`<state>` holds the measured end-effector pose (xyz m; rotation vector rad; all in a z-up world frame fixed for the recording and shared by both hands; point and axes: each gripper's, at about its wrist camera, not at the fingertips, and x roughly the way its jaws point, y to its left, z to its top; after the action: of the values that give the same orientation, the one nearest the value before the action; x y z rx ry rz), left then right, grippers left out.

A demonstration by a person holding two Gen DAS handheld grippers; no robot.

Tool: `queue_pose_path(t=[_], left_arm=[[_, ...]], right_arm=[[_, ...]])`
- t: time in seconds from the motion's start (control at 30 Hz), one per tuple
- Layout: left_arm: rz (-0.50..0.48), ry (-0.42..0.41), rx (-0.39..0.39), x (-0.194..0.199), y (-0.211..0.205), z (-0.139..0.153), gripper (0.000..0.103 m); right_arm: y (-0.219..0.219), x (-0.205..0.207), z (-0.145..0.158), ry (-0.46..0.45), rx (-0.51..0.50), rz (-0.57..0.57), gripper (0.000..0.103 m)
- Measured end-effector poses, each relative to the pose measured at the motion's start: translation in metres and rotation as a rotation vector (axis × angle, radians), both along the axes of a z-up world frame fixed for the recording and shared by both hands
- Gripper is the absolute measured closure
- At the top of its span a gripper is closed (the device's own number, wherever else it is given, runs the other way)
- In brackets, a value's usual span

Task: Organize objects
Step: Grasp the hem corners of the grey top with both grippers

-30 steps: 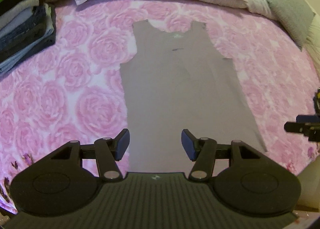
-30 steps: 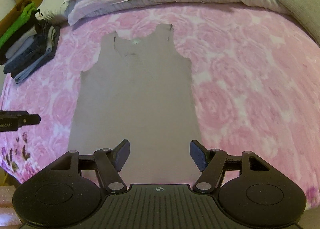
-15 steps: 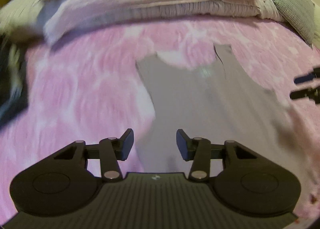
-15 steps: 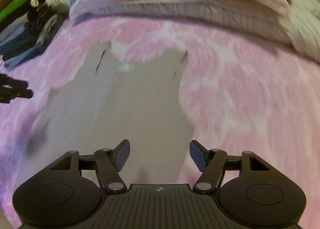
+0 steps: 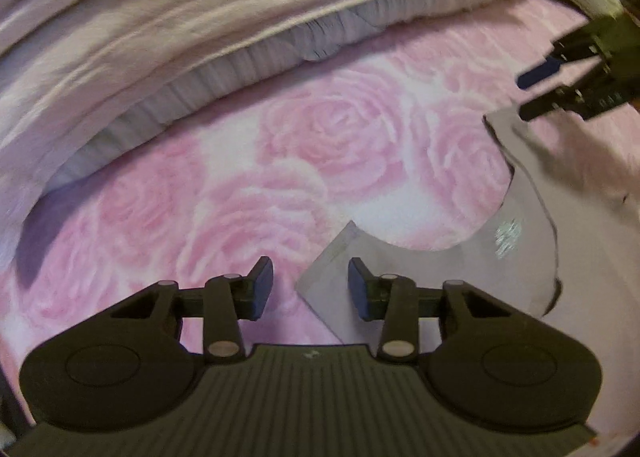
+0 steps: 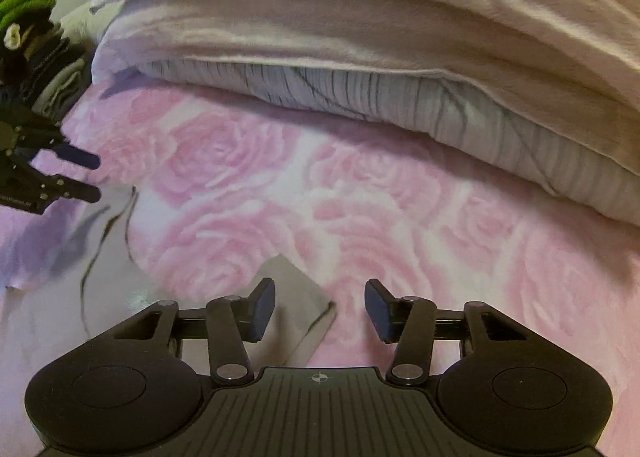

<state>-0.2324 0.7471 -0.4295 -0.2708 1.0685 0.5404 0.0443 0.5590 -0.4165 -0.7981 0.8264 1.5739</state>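
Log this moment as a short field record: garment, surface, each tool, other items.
garment: grey tank top, lying flat, straps toward the pillows
surface: pink rose bedspread
left tool: open, at one strap end, not gripping
right tool: open, at the other strap end, not gripping
other items: pillows; folded clothes stack

Grey top [image 5: 472, 273] smooth matt cloth; rose bedspread [image 5: 304, 161] soft fabric; quilt [image 6: 360, 37] crinkled cloth

Bedroom: rose-print bedsheet [image 5: 304, 161], bedding [image 6: 360, 37]
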Motion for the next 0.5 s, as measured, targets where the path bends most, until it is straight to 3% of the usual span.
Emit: queue_pose_path(t=[0.17,0.2,0.27,0.3,0.4,0.5], left_arm=[[-0.04,-0.025,-0.011,0.004,0.0,-0.01,0.094],[-0.042,-0.031,-0.013,0.004,-0.002,-0.01,0.099],[-0.03,-0.044,-0.02,0.003,-0.005,-0.01,0.101],[-0.015,-0.056,-0.03,0.001,-0.005,-0.008,0.101],[0.031,-0.081,-0.015,-0.009,-0.012,0.003,0.102],[0.077,-0.162,0.009,-0.03,-0.033,0.033,0.102]], right_arm=[[0.012,0.0,-0.023,-0.019,-0.034,0.034,0.069],[0.012,-0.001,-0.024,-0.016,-0.028,0.04,0.075],[0.011,-0.002,-0.024,0.005,-0.017,0.047,0.097],[0.01,-0.004,-0.023,0.007,-0.018,0.043,0.103],[0.0,-0.01,-0.012,-0.018,0.034,0.045,0.103],[-0.024,-0.018,0.014,-0.046,0.119,0.029,0.103]])
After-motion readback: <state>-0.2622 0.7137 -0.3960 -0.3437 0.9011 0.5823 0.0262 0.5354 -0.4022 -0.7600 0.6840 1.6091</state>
